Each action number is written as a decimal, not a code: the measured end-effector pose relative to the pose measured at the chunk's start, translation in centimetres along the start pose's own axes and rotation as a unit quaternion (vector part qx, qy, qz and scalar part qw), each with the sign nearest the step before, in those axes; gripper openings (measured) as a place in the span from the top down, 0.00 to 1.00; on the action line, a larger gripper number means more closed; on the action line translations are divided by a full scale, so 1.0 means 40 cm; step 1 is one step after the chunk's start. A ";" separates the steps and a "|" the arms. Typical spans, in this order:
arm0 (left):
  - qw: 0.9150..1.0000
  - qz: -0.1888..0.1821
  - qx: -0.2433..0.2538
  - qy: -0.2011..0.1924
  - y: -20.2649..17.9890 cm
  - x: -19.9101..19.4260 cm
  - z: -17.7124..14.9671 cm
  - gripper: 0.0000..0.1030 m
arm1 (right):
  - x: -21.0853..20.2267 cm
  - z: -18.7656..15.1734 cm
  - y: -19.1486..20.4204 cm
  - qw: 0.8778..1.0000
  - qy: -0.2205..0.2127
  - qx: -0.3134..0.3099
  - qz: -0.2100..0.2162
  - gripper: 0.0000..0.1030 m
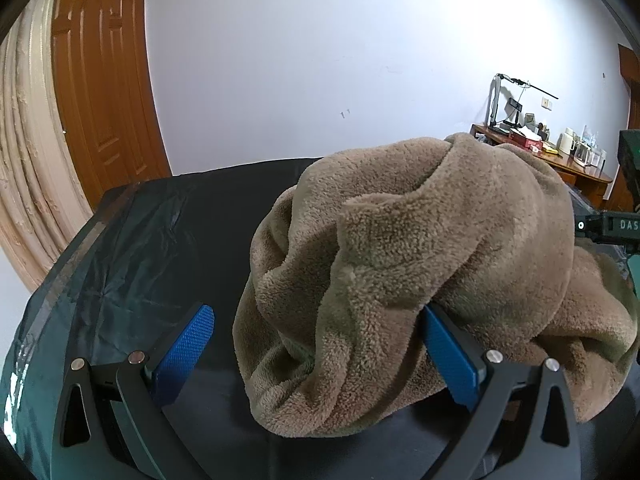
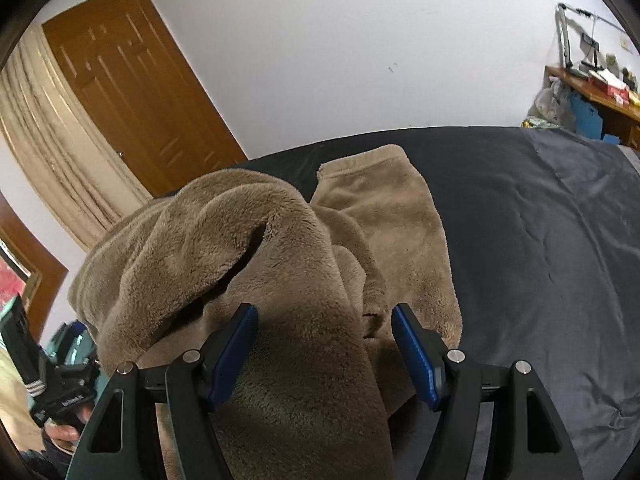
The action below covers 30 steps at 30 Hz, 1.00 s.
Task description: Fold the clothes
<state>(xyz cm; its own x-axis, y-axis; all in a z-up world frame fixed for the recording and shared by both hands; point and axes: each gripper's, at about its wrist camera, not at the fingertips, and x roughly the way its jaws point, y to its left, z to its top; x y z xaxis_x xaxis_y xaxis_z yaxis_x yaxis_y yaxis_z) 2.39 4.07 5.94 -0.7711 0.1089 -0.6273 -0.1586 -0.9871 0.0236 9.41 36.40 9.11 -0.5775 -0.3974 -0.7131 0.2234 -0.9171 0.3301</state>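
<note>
A brown fleece garment lies bunched in a heap on a dark sheet. My left gripper stands open and wide. A hanging fold of the fleece fills the gap and drapes over the right blue pad, while the left pad is bare. In the right wrist view the garment has one flat part spread toward the far edge. My right gripper is open around a thick fold, which touches the left pad and stands just clear of the right one.
The dark sheet stretches bare to the right. A wooden door and a beige curtain stand at the far left. A cluttered wooden desk is at the back right. A hand holds the other gripper.
</note>
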 end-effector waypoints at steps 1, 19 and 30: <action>1.000 0.000 0.000 0.000 0.001 0.000 0.001 0.01 | -0.001 -0.002 0.006 1.000 -0.003 -0.005 -0.008 0.32; 1.000 -0.001 0.002 0.004 0.004 0.002 0.003 0.01 | -0.160 -0.070 0.125 0.984 -0.129 -0.058 -0.110 0.90; 1.000 -0.019 -0.002 0.014 0.004 -0.008 0.002 0.01 | -0.214 -0.068 0.063 0.989 -0.133 -0.001 -0.064 0.90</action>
<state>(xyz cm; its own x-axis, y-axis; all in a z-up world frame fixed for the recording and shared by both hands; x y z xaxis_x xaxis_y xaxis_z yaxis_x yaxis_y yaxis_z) 2.56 3.86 6.19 -0.7470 0.1430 -0.6493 -0.1847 -0.9828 -0.0040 17.06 37.40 14.38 -0.7871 -0.2566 -0.5609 0.1368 -0.9593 0.2469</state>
